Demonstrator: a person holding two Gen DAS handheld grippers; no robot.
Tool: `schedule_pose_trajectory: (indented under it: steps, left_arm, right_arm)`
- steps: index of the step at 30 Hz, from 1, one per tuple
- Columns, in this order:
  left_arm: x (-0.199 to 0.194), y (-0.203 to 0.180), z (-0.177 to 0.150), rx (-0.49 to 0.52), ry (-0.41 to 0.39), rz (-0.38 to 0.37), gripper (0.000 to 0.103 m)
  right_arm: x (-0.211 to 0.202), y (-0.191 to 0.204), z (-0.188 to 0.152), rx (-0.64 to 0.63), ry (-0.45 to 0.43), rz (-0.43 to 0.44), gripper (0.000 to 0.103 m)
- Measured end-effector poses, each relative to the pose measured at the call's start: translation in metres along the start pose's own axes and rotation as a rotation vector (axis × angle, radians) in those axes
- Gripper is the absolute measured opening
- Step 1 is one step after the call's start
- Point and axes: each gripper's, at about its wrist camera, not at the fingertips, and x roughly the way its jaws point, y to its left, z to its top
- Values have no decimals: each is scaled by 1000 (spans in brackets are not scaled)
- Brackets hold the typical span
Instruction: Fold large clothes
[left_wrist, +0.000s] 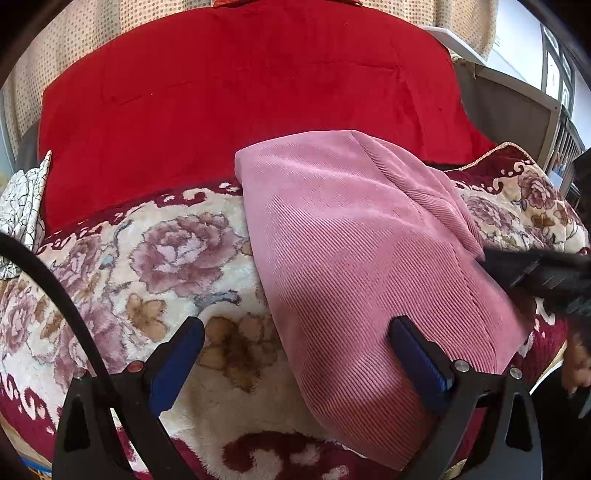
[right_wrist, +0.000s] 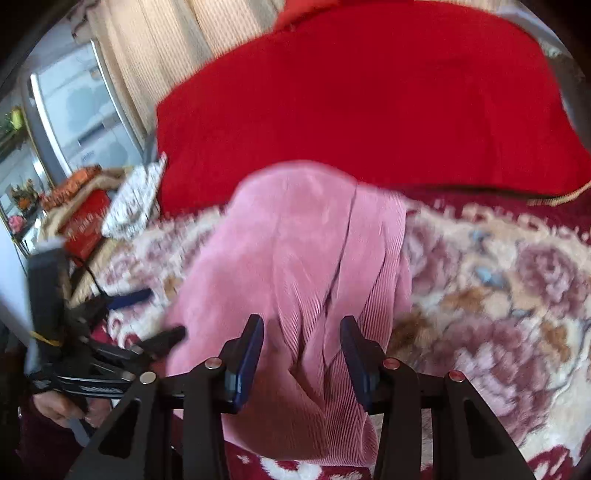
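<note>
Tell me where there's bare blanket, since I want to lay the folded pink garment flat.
Free: the floral plush blanket left of the pink corduroy garment, below the red cloth, and the stretch on its right. Crowded: the near edge, where both grippers work.

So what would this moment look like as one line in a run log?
pink corduroy garment folded on floral blanket | left gripper open | right gripper open, garment between

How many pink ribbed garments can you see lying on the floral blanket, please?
1: the pink ribbed corduroy garment lies folded on the cream floral plush blanket, in front of the red cloth. More could be hidden beneath it.
</note>
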Motion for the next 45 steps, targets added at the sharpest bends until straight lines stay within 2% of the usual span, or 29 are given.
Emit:
schedule_pose_trajectory:
  steps: [2, 6, 10, 15, 17, 19, 21, 22, 24, 25, 29, 36, 39, 41, 43, 45]
  left_arm:
    - [0, -2, 0, 3, -3, 7, 102]
    - [1, -2, 0, 1, -5, 9, 102]
    - [0, 2, 4, -22, -9, -2, 101]
    - [-19, 16, 19, -95, -116, -42, 101]
    - [-20, 20, 23, -128, -135, -58, 101]
    - [-8, 19, 27, -129, -98, -72, 101]
    - [19, 10, 27, -97, 8, -59, 101]
    - [28, 9, 25, -109, 35, -69, 101]
    - [37, 16, 26, -181, 66, -136, 102]
    - [39, 19, 26, -199, 74, -154, 101]
    - [35, 17, 26, -192, 50, -135, 101]
    - [8, 4, 21, -153, -52, -4, 101]
    - [-15, 10, 22, -162, -130, -24, 101]
    - [-25, 13, 21, -166, -156, -36, 101]
    - [-26, 11, 20, -145, -141, -45, 101]
    - [-12, 5, 16, -109, -74, -42, 101]
  right_arm:
    - [16, -5, -5, 16, 42, 0, 51]
    - [11, -9, -3, 38, 31, 21, 51]
    - [3, -1, 1, 8, -2, 6, 51]
    - [-6, 4, 30, 4, -73, 7, 51]
    - [-2, 4, 41, 15, -76, 4, 51]
    - [8, 3, 54, 22, -70, 1, 51]
    - [25, 2, 65, 1, -49, -45, 51]
    - [42, -3, 69, 1, 1, -73, 51]
    - [66, -17, 68, 43, 81, -57, 51]
    - [71, -22, 65, 52, 75, -45, 51]
    - [59, -21, 61, 30, 34, -37, 51]
    - [6, -24, 46, 76, -65, -4, 51]
    - [-28, -15, 36, 40, -139, 17, 51]
    - [-43, -12, 26, 26, -156, 36, 51]
    - [-48, -9, 16, 17, -144, 61, 51]
    - [-41, -9, 7, 7, -93, 71, 51]
